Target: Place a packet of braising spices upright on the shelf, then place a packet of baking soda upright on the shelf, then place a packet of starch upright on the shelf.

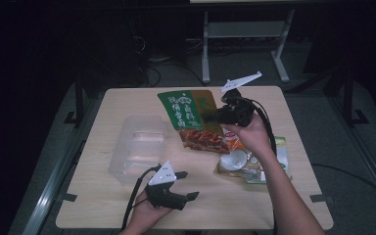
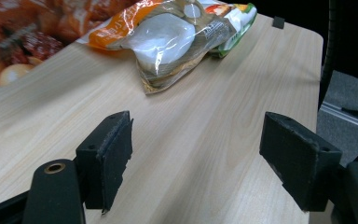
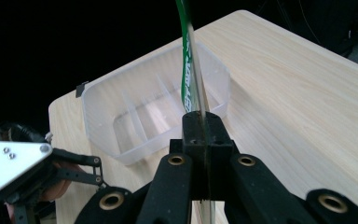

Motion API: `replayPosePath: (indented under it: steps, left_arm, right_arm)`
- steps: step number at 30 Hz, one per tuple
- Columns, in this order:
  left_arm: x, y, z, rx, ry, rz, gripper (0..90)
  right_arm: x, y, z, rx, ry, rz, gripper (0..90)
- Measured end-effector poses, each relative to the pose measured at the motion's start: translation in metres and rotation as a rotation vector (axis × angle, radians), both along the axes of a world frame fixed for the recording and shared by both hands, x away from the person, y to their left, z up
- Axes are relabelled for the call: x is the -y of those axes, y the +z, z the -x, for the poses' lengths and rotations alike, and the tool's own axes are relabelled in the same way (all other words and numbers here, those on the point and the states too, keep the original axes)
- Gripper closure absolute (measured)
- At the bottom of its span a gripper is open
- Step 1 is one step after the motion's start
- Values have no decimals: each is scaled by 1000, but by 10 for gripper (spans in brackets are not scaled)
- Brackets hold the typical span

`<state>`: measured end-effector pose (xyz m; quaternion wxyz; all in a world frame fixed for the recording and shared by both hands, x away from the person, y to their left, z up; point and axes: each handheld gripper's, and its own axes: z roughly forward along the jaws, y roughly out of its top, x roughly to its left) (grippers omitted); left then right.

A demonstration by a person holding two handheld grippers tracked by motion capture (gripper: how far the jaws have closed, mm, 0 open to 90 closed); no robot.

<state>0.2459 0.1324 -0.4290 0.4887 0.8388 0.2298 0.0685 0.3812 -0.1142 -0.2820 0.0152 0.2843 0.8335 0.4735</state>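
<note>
The right hand (image 1: 247, 134) is raised over the middle of the table (image 1: 274, 105), forearm reaching in from the lower right, and its right gripper (image 1: 210, 117) points left with its jaws clenched on the edge of a green snack bag (image 1: 188, 115). The bag hangs lifted above the tabletop, just right of a clear plastic container (image 1: 137, 147). The left hand (image 1: 149, 213) rests low at the near edge, and its left gripper (image 1: 188, 185) points right, level with the table, jaws spread wide with nothing between them.

The right gripper view shows the grip close up: the two pads (image 3: 193, 133) pressed flat together on the thin bag edge (image 3: 189, 60), which rises straight up from them, and behind it the container (image 3: 121, 116) with its inner dividers, a detail the high view blurs. The left gripper view shows the open pads (image 2: 109, 154) over bare wood and, farther off, a second packet (image 2: 177, 37) with a white bowl printed on it, lying flat; the high view places that packet (image 1: 252, 164) under the right forearm
</note>
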Motion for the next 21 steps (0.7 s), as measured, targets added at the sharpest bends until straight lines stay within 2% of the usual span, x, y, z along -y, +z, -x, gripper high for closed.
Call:
replayPosePath:
  steps: [9,21]
  left_arm:
    - [3,0,4,13,-9,-8,250]
    - [5,-1,5,7,-19,-17,249]
  right_arm:
    - [-6,5,0,22,1,8,897]
    - [-19,13,2,31,22,1,897]
